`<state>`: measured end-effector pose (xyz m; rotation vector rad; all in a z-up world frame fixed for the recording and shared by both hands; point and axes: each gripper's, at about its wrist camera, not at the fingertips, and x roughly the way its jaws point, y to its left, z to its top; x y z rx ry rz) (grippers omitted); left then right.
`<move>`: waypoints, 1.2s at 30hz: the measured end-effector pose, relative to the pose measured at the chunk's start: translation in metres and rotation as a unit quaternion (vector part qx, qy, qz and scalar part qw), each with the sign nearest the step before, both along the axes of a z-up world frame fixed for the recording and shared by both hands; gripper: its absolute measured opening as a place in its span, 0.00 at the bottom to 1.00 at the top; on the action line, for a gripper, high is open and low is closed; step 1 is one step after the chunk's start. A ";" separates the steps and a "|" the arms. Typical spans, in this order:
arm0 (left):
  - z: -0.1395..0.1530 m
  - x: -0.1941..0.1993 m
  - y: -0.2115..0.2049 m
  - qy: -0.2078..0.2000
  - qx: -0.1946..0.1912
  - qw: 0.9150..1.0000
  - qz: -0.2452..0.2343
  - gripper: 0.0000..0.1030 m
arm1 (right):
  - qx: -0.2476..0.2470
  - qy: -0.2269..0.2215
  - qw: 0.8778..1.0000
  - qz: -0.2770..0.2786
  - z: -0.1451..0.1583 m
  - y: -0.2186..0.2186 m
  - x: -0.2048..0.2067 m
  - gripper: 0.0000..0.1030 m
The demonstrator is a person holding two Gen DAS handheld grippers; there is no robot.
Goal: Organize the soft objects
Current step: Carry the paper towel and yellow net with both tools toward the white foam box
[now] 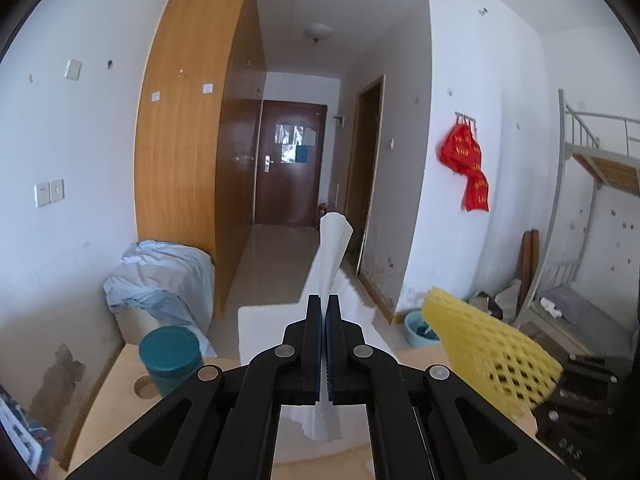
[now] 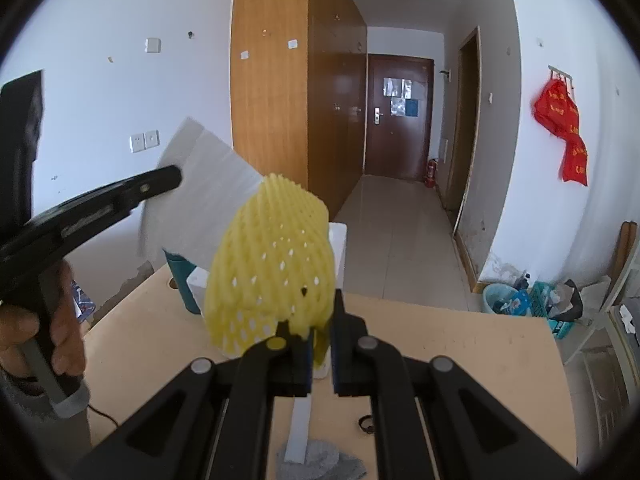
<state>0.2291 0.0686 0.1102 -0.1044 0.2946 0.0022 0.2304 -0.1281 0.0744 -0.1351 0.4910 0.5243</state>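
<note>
My left gripper (image 1: pixel 324 300) is shut on a white foam sheet (image 1: pixel 332 248), which stands edge-on above the fingers and hangs out below them. In the right wrist view the same sheet (image 2: pixel 204 192) shows flat, held by the left gripper (image 2: pixel 172 178) at the left. My right gripper (image 2: pixel 322 308) is shut on a yellow foam net sleeve (image 2: pixel 272 256), which bulges up over its fingers. The net sleeve (image 1: pixel 492 348) also shows at the right of the left wrist view. Both are held above a light wooden table (image 2: pixel 460 340). A white foam box (image 1: pixel 264 332) sits at the table's far edge.
A teal lidded jar (image 1: pixel 170 356) stands on the table's left part, beside a round hole (image 1: pixel 144 387). A white upright stand (image 2: pixel 298 428) with a grey base is near the front. A hand (image 2: pixel 60 336) holds the left gripper's handle. A basin (image 2: pixel 500 298) and clutter lie on the floor at the right.
</note>
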 end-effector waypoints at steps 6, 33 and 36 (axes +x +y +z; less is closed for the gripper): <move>-0.011 0.034 0.000 0.017 0.005 1.000 -0.007 0.01 | -0.006 0.003 1.000 0.000 -0.004 0.001 0.001 0.09; -0.050 0.080 -0.001 0.091 -0.005 0.996 -0.024 0.01 | -0.017 -0.005 1.000 -0.007 -0.003 0.008 -0.001 0.09; -0.053 0.083 -0.002 0.099 -0.005 0.995 -0.024 0.01 | -0.017 -0.003 1.000 -0.007 -0.003 0.009 0.000 0.09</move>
